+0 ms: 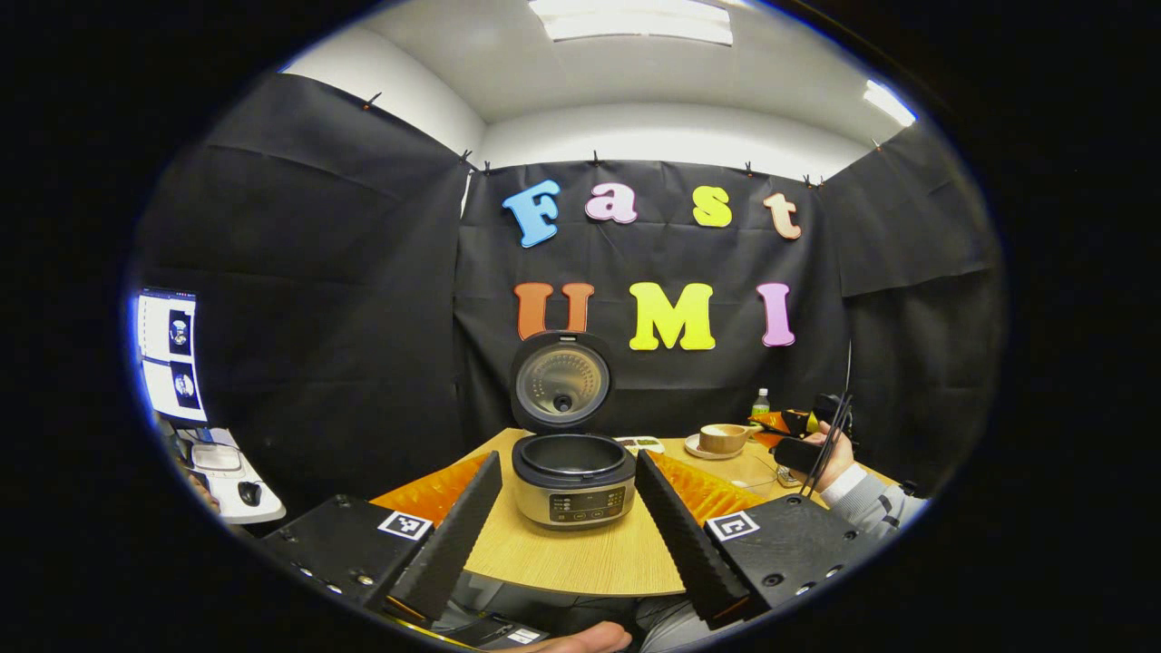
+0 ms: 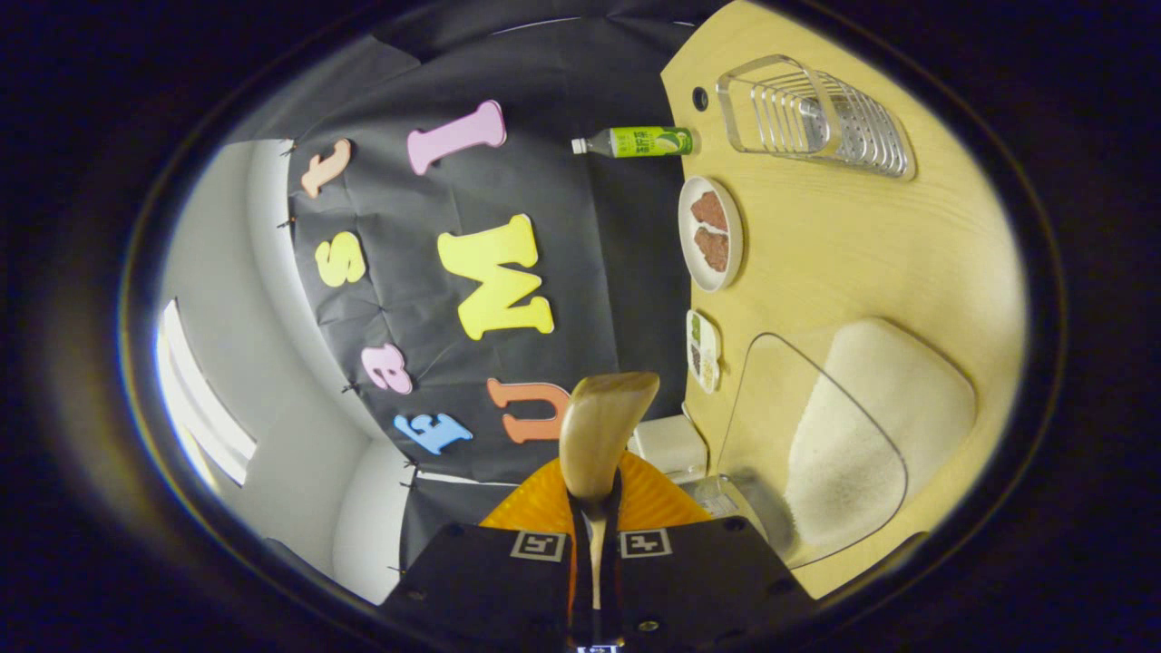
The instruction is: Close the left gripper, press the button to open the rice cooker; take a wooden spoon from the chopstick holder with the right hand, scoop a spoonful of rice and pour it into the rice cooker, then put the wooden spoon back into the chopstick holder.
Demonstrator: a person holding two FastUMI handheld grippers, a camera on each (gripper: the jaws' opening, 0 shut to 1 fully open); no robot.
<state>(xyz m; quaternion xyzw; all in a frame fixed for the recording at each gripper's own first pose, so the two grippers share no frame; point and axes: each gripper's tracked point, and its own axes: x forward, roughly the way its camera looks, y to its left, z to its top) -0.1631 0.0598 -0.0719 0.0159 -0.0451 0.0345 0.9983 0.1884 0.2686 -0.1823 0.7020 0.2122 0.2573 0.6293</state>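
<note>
While the rice cooker [image 1: 573,479] stands open on the wooden table [image 1: 580,553], its round lid [image 1: 561,380] is tipped up and back, inner pot dark and bare to the eye. In the left gripper view the left gripper [image 1: 567,526] hangs near the table's front edge, fingers spread wide either side of the cooker, touching nothing. Far right in that view — a hand [image 1: 830,458] in a grey sleeve holds the right gripper [image 1: 787,433] just above the table, beside a wooden bowl [image 1: 723,438] on a saucer and a green-labelled bottle [image 1: 761,401].

The right gripper view is rolled on its side. The right gripper [image 2: 595,508] has its fingers drawn narrow on the handle of the wooden spoon [image 2: 603,426], spoon bowl pointing forward, whether loaded cannot be told. Just beside it lies a clear container of white rice [image 2: 862,426]. Farther off on the table: a white plate [image 2: 712,234] with two brown pieces, a small dish [image 2: 702,349], the bottle [image 2: 635,141], and a metal wire rack [image 2: 812,118] — possibly the chopstick holder, cannot confirm.
</note>
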